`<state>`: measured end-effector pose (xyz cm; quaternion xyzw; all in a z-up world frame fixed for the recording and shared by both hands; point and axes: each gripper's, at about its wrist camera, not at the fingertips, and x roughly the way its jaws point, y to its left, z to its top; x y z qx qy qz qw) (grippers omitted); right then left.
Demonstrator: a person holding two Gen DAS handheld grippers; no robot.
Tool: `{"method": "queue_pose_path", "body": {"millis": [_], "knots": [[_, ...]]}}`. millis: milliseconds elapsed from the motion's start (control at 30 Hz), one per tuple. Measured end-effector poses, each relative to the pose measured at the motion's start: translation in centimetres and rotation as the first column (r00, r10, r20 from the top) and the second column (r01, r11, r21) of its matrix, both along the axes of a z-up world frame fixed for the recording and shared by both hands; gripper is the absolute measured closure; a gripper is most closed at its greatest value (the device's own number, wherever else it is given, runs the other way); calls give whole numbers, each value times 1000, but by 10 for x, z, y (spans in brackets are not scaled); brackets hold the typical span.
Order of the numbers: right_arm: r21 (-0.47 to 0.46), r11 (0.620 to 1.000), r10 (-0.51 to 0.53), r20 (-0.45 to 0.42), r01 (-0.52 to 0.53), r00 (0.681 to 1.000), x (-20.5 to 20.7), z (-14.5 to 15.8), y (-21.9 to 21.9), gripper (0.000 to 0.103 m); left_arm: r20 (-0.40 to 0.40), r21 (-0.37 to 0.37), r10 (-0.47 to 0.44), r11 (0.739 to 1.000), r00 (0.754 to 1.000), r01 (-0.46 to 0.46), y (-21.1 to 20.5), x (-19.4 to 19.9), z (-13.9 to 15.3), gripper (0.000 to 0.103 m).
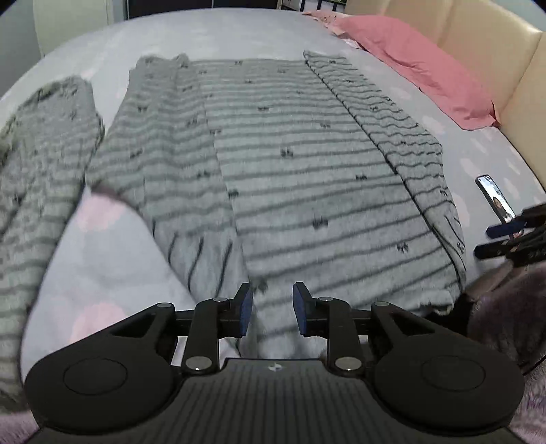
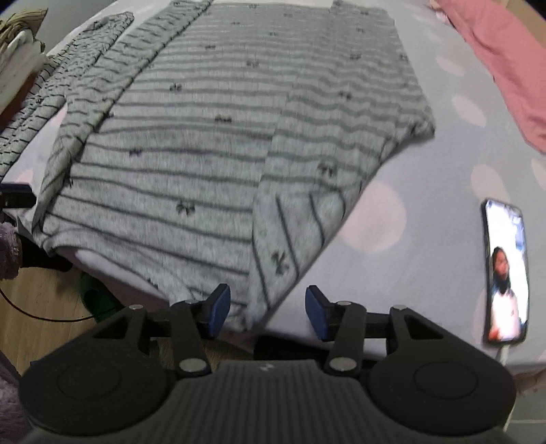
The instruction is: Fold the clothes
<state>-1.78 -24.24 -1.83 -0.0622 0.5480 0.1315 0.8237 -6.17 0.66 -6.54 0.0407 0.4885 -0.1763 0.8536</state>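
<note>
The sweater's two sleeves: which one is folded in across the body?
The right-hand sleeve lies folded over the sweater; the left-hand sleeve sprawls out on the bed.

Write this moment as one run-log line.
task: fold clothes | striped garment: flat on bed, right sleeve folded in | left claw: open, empty | right claw: open, empty

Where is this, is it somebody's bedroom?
Most likely yes, a bedroom. A striped grey top lies spread on a bed sheet with pink dots, a pink pillow sits by a padded headboard, and a phone lies there too.
</note>
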Motion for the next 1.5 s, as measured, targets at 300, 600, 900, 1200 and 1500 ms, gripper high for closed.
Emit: {"method": "queue_pose_path", "body": {"millis": [300,600,900,1200,1500], "knots": [[121,977,-178,2,176,984,80,24,-74,32,27,62,-59,996,998,58,-32,47,10,79],[345,791,-507,-92,505,857,145,-11,-160,60,17,44,4,999,1000,-5,-40,90,-3,79],[400,702,-568,-185,589,802,185,-42,-164,60,-17,-4,52,999,998,-52,-38,108,-19,79],[350,735,-577,-128,581,806,199,-42,-144,85,-61,-27,117,993,991,-119,-19,109,-33,79],[211,891,-429,96,403,898,200,6,-62,87,-40,-49,140,989,989,-142,-7,103,-26,79]]}}
